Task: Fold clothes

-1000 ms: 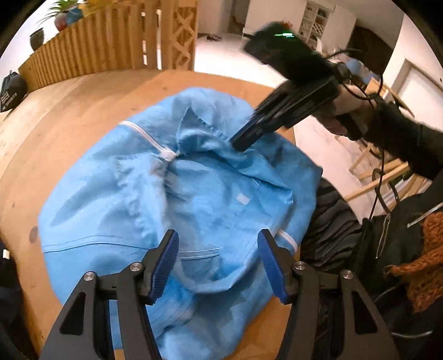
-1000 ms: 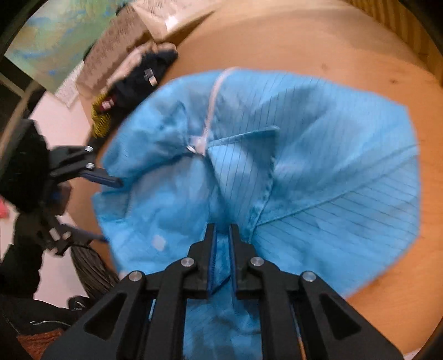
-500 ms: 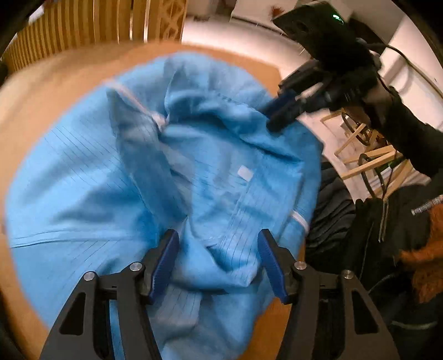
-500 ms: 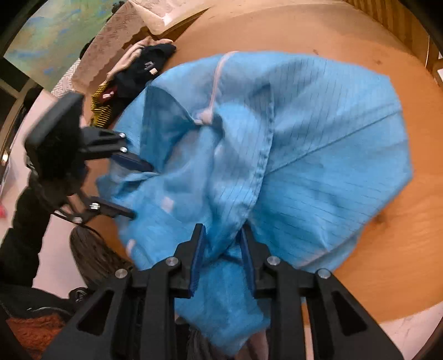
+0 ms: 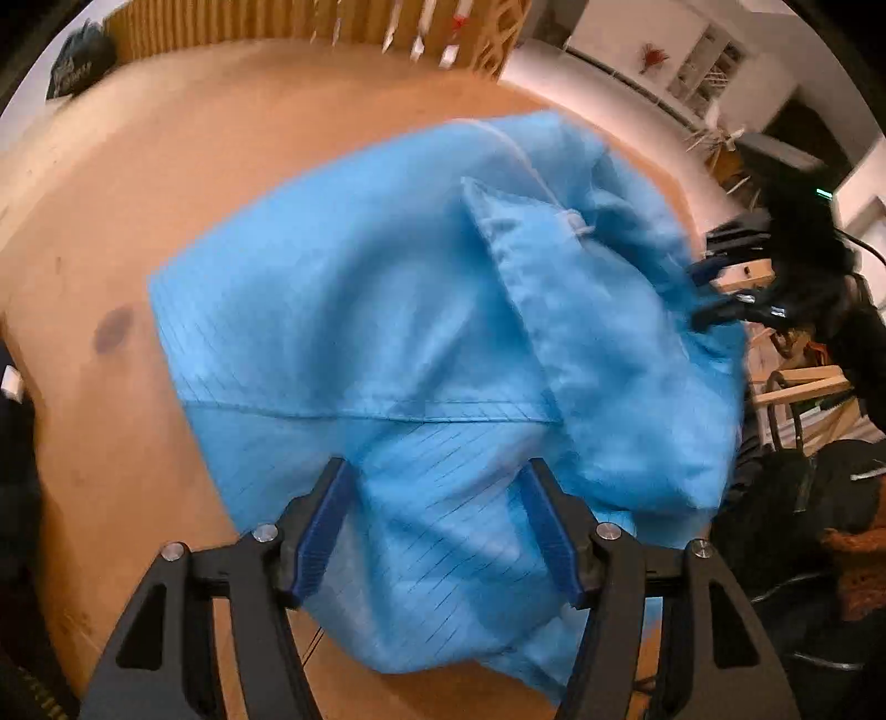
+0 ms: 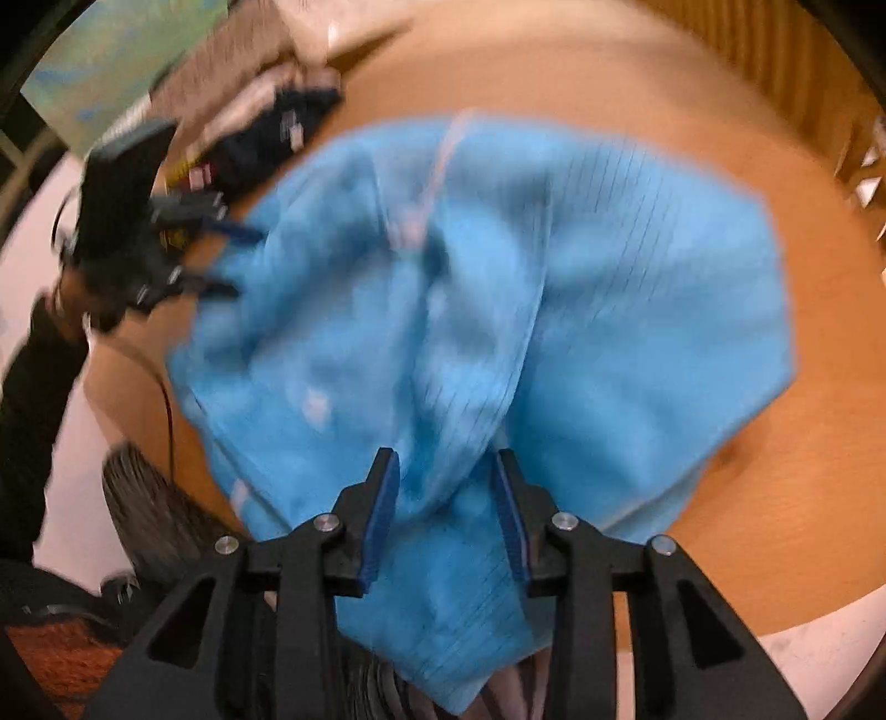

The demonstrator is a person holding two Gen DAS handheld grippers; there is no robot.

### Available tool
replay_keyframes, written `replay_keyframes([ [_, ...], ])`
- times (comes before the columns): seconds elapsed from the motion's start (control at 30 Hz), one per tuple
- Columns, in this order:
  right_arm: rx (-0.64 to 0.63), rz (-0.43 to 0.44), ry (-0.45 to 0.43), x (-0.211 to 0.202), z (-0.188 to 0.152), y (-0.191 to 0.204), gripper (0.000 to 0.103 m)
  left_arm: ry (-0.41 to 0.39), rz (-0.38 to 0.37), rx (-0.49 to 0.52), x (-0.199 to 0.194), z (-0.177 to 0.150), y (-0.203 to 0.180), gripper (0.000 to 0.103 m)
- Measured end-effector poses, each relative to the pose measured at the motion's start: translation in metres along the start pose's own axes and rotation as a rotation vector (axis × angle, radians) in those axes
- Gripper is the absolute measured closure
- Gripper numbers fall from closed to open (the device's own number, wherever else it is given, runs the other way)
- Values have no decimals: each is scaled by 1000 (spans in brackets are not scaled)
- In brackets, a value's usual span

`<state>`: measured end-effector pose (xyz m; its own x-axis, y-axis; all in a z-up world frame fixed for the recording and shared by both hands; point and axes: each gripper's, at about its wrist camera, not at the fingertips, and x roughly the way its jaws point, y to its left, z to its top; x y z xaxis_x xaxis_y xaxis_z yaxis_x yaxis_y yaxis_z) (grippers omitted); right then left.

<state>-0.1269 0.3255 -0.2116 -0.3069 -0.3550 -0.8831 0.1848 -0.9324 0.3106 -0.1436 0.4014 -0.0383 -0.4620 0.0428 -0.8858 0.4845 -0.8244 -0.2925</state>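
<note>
A light blue striped garment with a white zipper lies bunched on the round wooden table. My left gripper is open, with its fingers astride the garment's near edge. My right gripper is open too, with a ridge of the blue cloth lying loose between its fingers. The right gripper also shows in the left wrist view at the garment's far right edge. The left gripper shows in the right wrist view at the garment's left edge.
A pile of dark clothes lies at the far side of the table. A wooden slatted fence stands behind the table. A dark striped cloth hangs below the table edge. Dark bags lie on the floor at right.
My right gripper was shut on the cloth and has opened wide, letting it go. The garment has shifted and spread toward the table's middle. Both grippers have moved along its edges.
</note>
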Motion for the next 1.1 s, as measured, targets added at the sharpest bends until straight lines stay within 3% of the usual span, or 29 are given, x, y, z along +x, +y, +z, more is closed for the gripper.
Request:
replay_keyframes([
  [0.07, 4, 11, 42, -1, -4, 0, 68, -27, 12, -17, -9, -1, 1, 42],
  [0.13, 43, 39, -9, -22, -6, -9, 68, -75, 1, -20, -25, -3, -5, 42],
  [0.23, 105, -7, -125, -52, 0, -27, 68, -128, -3, 50, -41, -2, -27, 41],
  [0.3, 164, -55, -192, -63, 10, -45, 66, -105, -7, 109, -38, 1, -44, 41],
  [0.37, 194, -72, -205, -59, 20, -58, 63, -63, -17, 127, -26, 4, -54, 41],
  [0.47, 222, -39, -134, -31, 30, -66, 63, -6, -24, 133, -7, -2, -61, 40],
  [0.6, 119, -97, -53, -5, 26, -53, 63, 27, -26, 124, 11, -15, -60, 36],
  [0.83, 20, -145, -22, -23, 2, -12, 62, -39, -47, 91, -13, -33, -68, 34],
  [1.03, -44, -184, 5, -19, 3, 3, 59, 15, -73, 129, -8, -57, -94, 33],
  [1.1, -57, -199, 3, -16, 10, 1, 56, 42, -37, 123, 0, -59, -96, 33],
])
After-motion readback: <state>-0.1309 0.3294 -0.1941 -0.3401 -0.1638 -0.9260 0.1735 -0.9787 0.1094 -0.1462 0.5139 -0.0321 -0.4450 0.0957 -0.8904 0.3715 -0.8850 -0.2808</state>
